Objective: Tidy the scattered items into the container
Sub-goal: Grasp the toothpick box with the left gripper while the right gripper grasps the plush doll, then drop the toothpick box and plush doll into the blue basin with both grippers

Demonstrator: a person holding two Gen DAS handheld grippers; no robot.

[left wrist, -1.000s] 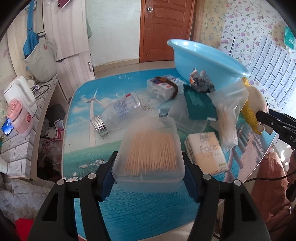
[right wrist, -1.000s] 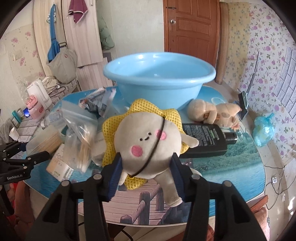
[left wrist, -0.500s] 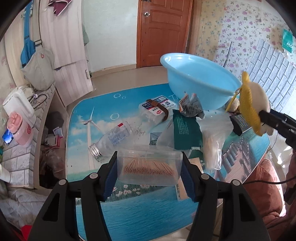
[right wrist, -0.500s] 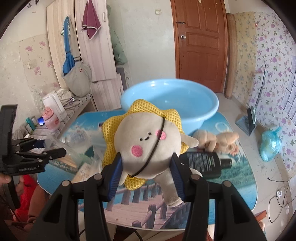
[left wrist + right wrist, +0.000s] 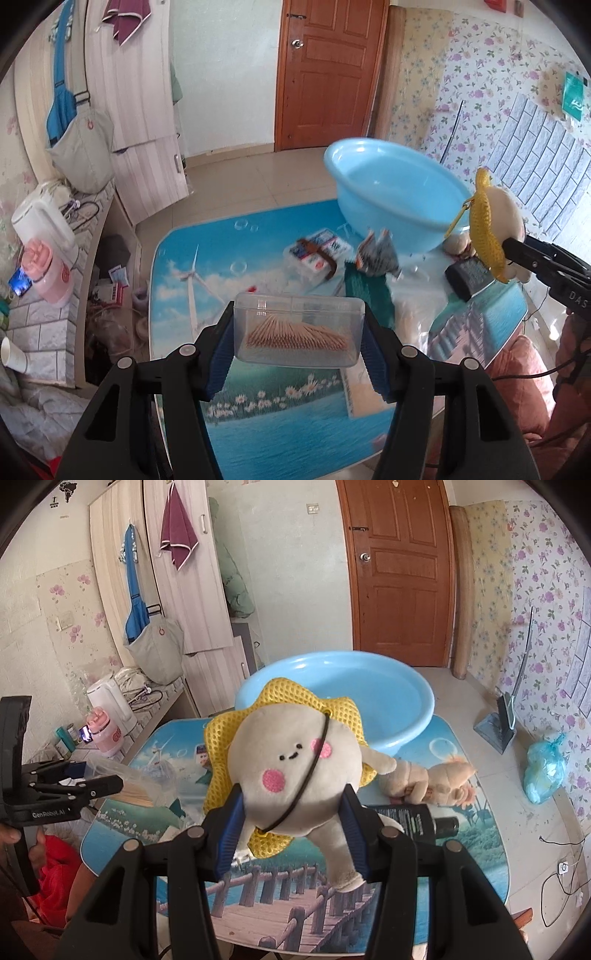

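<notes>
My left gripper is shut on a clear plastic box of toothpicks and holds it well above the table. My right gripper is shut on a round beige plush toy with a yellow mesh frill, held high over the table's near side; it also shows at the right of the left wrist view. The light blue basin stands at the table's far end, empty; it also shows in the left wrist view.
On the table lie a strapped white packet, a crumpled foil bag, a green pouch, a black bottle and a small beige plush. A kettle stands on the left counter.
Both grippers have risen higher above the table with their loads. The toothpick box has tilted more upright, and the table items look smaller and farther below.
</notes>
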